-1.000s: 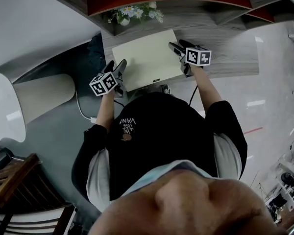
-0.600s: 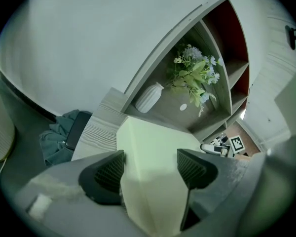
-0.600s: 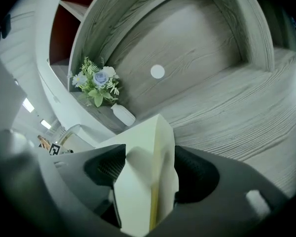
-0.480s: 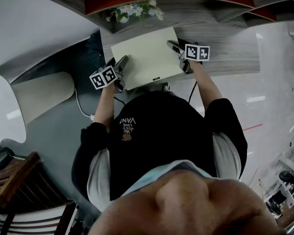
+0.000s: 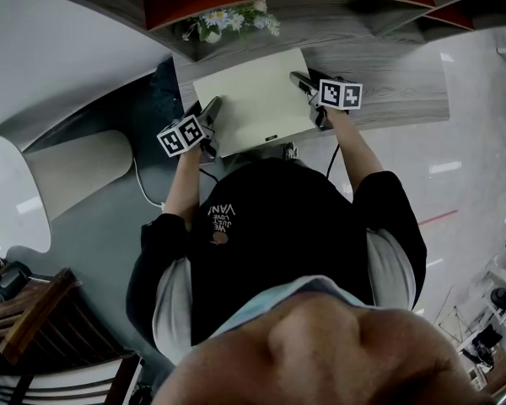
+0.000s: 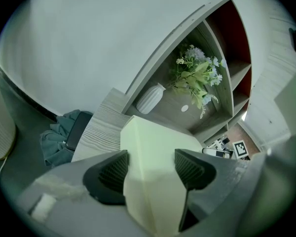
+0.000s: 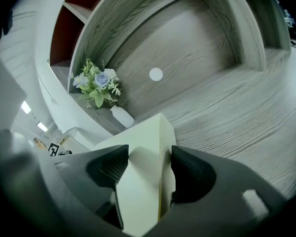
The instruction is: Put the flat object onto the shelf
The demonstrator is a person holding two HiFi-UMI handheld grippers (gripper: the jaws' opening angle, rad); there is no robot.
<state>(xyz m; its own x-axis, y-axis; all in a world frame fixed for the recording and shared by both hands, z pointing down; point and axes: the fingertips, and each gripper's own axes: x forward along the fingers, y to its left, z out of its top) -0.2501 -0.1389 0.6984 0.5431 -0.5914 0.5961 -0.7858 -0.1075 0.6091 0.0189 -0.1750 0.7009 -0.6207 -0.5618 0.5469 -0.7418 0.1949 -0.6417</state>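
A flat cream box (image 5: 253, 99) lies on the grey wooden shelf board (image 5: 396, 91), its near edge over the board's front. My left gripper (image 5: 209, 110) sits at the box's left near corner and my right gripper (image 5: 305, 83) at its right edge. In the left gripper view the box (image 6: 153, 147) runs between the jaws of the left gripper (image 6: 150, 169). In the right gripper view the box's edge (image 7: 150, 147) stands between the jaws of the right gripper (image 7: 148, 169). Both pairs of jaws are closing around the box, with the pads very near its faces.
A white vase of flowers (image 5: 232, 21) stands at the back of the shelf, just beyond the box. A dark green cloth (image 5: 162, 87) lies left of the board. A pale cylinder (image 5: 76, 171) and a wooden chair (image 5: 42, 327) are on the floor to the left.
Both grippers have shifted slightly and stay at the box's two sides. The box has not visibly moved.
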